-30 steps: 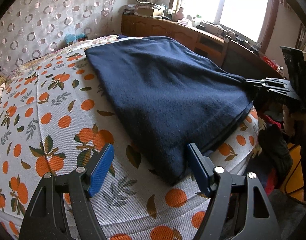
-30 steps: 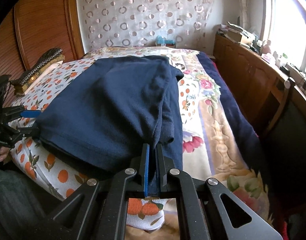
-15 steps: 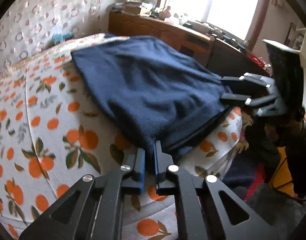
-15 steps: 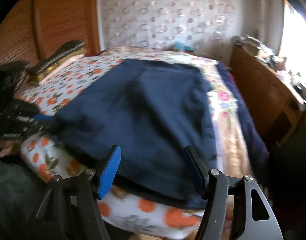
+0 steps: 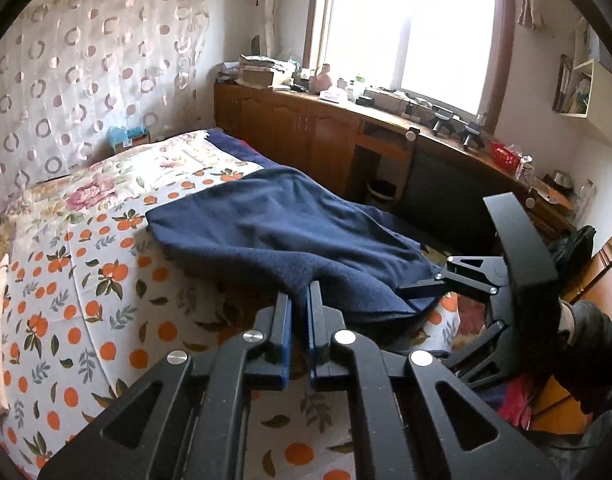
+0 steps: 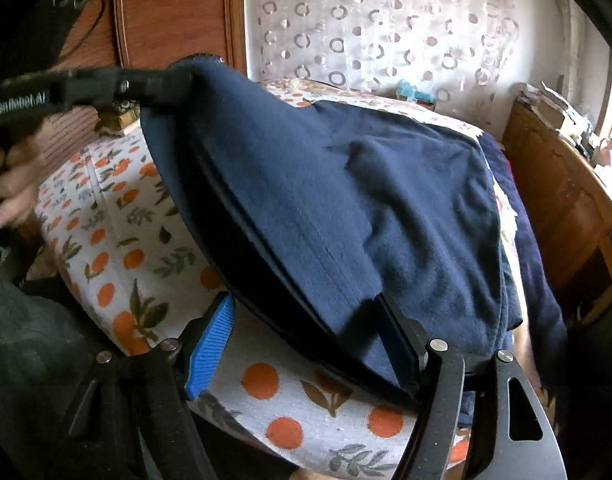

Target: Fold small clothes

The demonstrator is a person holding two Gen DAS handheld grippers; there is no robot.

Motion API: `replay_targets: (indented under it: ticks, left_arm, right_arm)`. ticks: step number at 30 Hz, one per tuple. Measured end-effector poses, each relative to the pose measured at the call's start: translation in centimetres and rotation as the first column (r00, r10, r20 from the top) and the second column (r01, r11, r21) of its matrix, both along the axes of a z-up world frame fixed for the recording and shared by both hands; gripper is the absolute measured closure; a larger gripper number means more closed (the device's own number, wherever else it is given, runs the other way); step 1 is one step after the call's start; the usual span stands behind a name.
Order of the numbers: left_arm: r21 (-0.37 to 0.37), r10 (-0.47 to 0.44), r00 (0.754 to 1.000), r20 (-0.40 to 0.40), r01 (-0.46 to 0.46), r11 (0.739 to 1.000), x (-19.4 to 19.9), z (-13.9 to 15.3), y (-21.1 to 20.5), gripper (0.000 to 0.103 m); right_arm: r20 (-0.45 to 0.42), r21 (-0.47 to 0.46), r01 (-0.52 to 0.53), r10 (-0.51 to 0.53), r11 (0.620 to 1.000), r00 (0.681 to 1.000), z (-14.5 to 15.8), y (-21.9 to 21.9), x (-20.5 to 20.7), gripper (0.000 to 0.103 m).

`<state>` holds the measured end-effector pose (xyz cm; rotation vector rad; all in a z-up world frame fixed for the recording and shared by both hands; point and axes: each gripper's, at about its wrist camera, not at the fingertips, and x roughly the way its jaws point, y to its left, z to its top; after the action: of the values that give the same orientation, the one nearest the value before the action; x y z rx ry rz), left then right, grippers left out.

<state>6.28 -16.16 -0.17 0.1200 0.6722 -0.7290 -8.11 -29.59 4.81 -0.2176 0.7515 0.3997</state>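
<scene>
A dark navy fleece garment (image 5: 290, 236) lies on the bed, its near edge lifted. My left gripper (image 5: 300, 300) is shut on the garment's near corner and holds it raised; in the right wrist view it (image 6: 174, 80) pinches that corner high at upper left. My right gripper (image 6: 306, 320) is open, its blue pads (image 6: 210, 344) on either side of the garment's (image 6: 345, 208) other near corner, the fabric draped over the right finger. In the left wrist view the right gripper (image 5: 421, 292) sits at the garment's right edge.
The bed has an orange-print sheet (image 5: 86, 300) and a floral cover (image 5: 118, 184). A wooden cabinet run (image 5: 306, 136) with clutter stands under the window. A wooden headboard (image 6: 174, 12) is at the left. Clothes lie on the floor (image 5: 517, 396) at the right.
My left gripper closed on the garment's near corner and lifted it. My right gripper let go of its corner, opened and now stands around the edge.
</scene>
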Motion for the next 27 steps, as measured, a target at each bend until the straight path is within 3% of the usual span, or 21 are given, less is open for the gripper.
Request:
replay_targets:
  ticks: [10, 13, 18, 22, 27]
  left_arm:
    - [-0.024, 0.036, 0.999, -0.001, -0.036, 0.999, 0.6, 0.0, 1.3, 0.096]
    - [-0.025, 0.044, 0.999, -0.002, -0.044, 0.999, 0.6, -0.1, 1.5, 0.096]
    - [-0.018, 0.059, 0.998, 0.0, -0.059, 0.998, 1.2, -0.1, 1.8, 0.096]
    - [-0.007, 0.077, 0.997, 0.014, -0.077, 0.997, 2.9, 0.4, 2.0, 0.096]
    - [-0.014, 0.108, 0.994, 0.032, -0.108, 0.994, 6.9, 1.3, 2.3, 0.096]
  right_arm:
    - [0.03, -0.08, 0.124, -0.122, 0.989, 0.992, -1.2, -2.7, 1.2, 0.031]
    - [0.04, -0.093, 0.132, -0.128, 0.987, 0.991, -1.4, -3.0, 1.3, 0.048]
    - [0.069, -0.09, 0.113, -0.107, 0.99, 0.992, -0.6, -3.8, 1.6, 0.094]
    - [0.166, -0.09, 0.107, -0.091, 0.99, 0.982, 1.7, -3.7, 2.6, 0.097]
    - [0.244, -0.092, 0.101, -0.076, 0.991, 0.967, 4.9, -3.4, 7.0, 0.098]
